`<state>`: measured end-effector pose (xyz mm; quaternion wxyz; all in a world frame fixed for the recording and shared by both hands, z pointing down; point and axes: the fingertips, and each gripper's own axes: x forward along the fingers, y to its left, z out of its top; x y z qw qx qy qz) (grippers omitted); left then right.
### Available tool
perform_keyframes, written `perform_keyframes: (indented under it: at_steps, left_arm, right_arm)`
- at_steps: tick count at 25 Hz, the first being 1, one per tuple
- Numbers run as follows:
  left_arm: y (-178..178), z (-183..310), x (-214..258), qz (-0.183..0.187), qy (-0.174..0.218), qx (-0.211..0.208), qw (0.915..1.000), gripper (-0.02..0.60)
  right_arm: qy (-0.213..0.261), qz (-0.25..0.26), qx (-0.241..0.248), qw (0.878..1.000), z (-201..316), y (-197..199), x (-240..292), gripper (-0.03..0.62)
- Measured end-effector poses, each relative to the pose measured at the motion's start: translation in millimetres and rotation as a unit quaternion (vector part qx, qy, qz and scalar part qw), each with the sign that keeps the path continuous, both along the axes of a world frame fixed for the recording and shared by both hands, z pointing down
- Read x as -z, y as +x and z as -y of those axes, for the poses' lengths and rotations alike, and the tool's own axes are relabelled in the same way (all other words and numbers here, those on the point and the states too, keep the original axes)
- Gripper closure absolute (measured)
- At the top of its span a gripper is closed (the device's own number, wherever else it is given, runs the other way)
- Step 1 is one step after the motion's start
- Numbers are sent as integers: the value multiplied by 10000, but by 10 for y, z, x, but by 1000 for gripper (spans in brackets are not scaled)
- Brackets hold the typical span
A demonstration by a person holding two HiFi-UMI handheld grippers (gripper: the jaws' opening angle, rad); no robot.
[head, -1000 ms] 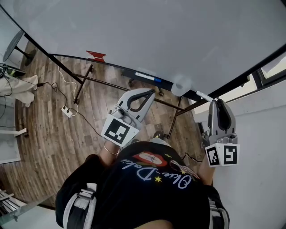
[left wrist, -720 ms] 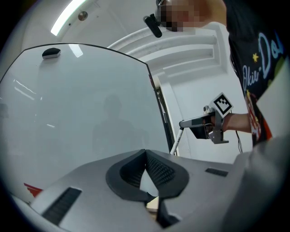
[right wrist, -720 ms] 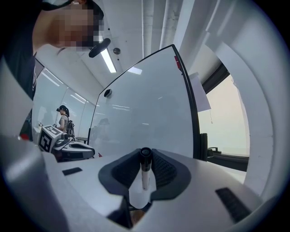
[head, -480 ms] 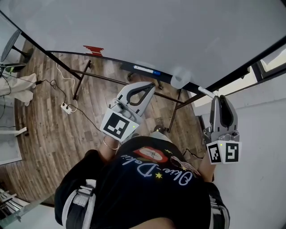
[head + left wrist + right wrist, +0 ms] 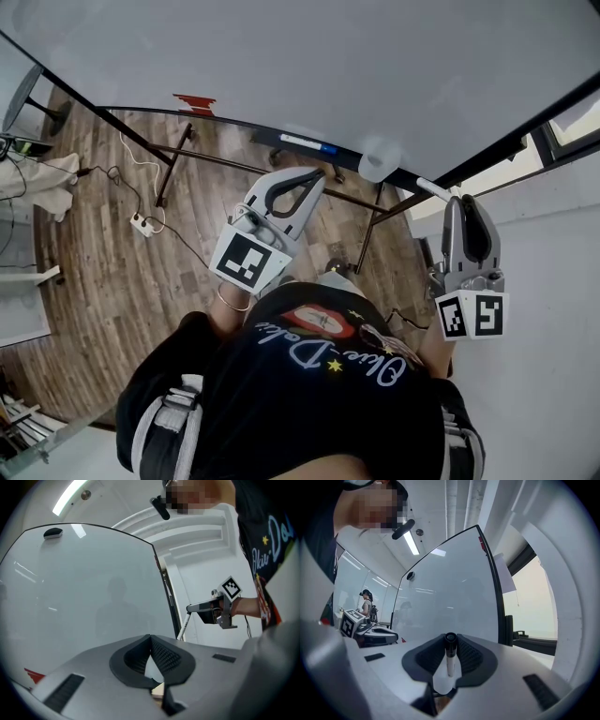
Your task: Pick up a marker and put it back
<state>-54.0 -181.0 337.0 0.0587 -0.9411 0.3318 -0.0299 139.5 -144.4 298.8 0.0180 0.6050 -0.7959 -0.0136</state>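
While the right gripper [image 5: 450, 640] clamps the marker [image 5: 449, 660], its long axis follows the jaws, black cap pointing far, toward the whiteboard [image 5: 450, 592]. The left gripper [image 5: 150, 638] is closed and empty.

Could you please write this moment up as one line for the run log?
phase: marker held before whiteboard | right gripper: shut on marker | left gripper: shut, empty

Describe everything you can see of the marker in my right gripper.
The marker is a slim stick, white barrel with a black far end. The fingers of the right gripper are shut on it, and it lies along them, the black end poking past their tips toward the whiteboard. Whether it touches the board cannot be told.
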Motion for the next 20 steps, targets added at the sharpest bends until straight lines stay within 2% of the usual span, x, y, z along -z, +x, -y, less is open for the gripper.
perform_keyframes:
  at_steps: [20]
  left_arm:
    - [12,50,4,27,28,-2,10000,578]
  right_arm:
    - [7,30,8,10000,45,11,-22,522]
